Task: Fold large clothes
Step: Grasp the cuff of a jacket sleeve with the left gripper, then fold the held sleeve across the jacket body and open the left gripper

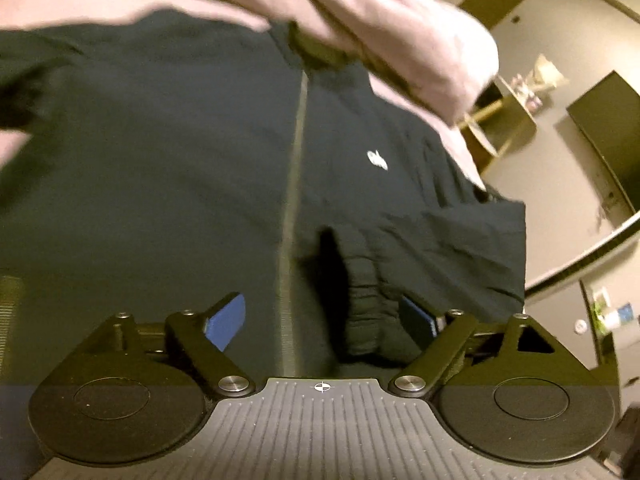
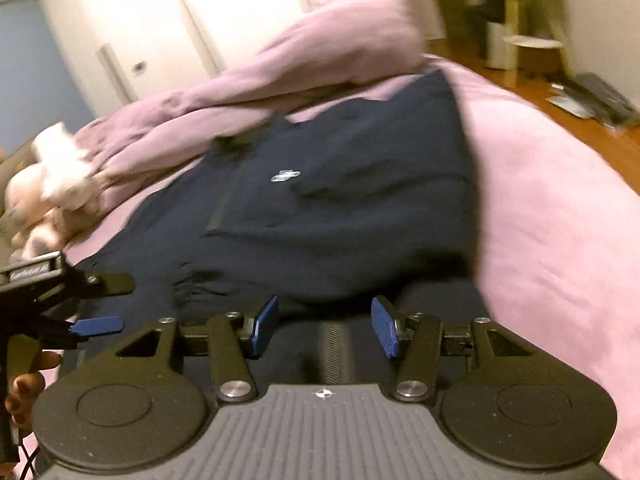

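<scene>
A dark navy zip jacket (image 1: 200, 168) with a small white chest logo (image 1: 377, 160) lies spread on the pink bedsheet (image 2: 552, 208). My left gripper (image 1: 322, 320) stands open low over the jacket's near part. A bunched ribbed fold (image 1: 364, 312) of the jacket lies between its blue pads (image 1: 226, 322), closer to the right one, and neither pad presses on it. My right gripper (image 2: 325, 328) is open too, over the jacket (image 2: 360, 200) at its near edge, with a dark ribbed strip (image 2: 334, 348) below the gap. The left gripper (image 2: 116, 304) shows at the left edge, held by a hand (image 2: 28, 380).
A crumpled pink duvet (image 2: 320, 60) is heaped along the far side of the bed and overlaps the jacket's collar. A pale plush toy (image 2: 52, 184) sits at the far left. Beyond the bed are wood floor (image 2: 600, 132), a small yellow shelf stand (image 2: 524, 12) and white wardrobe doors (image 2: 160, 20).
</scene>
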Action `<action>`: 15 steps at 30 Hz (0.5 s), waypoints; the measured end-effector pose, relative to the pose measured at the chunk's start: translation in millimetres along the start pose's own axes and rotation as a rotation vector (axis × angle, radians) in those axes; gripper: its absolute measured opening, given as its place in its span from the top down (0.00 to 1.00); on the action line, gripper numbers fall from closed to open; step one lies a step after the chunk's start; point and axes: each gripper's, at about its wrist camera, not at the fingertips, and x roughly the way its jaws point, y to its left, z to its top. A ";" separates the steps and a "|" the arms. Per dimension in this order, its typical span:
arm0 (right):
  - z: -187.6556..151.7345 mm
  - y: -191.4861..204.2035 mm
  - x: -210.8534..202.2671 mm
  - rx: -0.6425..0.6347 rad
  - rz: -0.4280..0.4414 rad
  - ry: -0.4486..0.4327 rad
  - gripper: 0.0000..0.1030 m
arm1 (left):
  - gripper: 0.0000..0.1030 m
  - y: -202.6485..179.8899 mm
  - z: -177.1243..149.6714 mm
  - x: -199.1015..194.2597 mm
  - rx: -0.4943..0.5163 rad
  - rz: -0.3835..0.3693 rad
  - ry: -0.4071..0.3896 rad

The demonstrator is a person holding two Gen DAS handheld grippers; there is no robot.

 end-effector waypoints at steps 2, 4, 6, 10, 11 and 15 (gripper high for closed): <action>-6.5 -21.8 -5.1 0.074 -0.035 -0.003 0.50 | 0.22 -2.5 4.8 21.9 -0.032 0.002 0.024; -7.5 -31.5 -7.5 0.100 -0.047 -0.003 0.50 | 0.27 -0.5 8.0 38.6 -0.068 0.001 0.046; -12.7 -36.6 -9.0 0.109 -0.039 0.004 0.52 | 0.43 3.8 9.9 50.1 -0.109 -0.015 0.060; -12.1 -34.0 -11.8 0.104 -0.035 -0.004 0.52 | 0.71 -3.5 11.4 58.3 -0.130 -0.085 0.065; -10.6 -29.3 -11.7 0.104 -0.035 -0.004 0.52 | 0.79 -5.8 12.6 58.8 -0.124 -0.087 0.064; -3.9 -21.8 -11.7 0.108 -0.028 -0.007 0.52 | 0.89 -10.8 27.6 44.2 -0.073 -0.097 0.016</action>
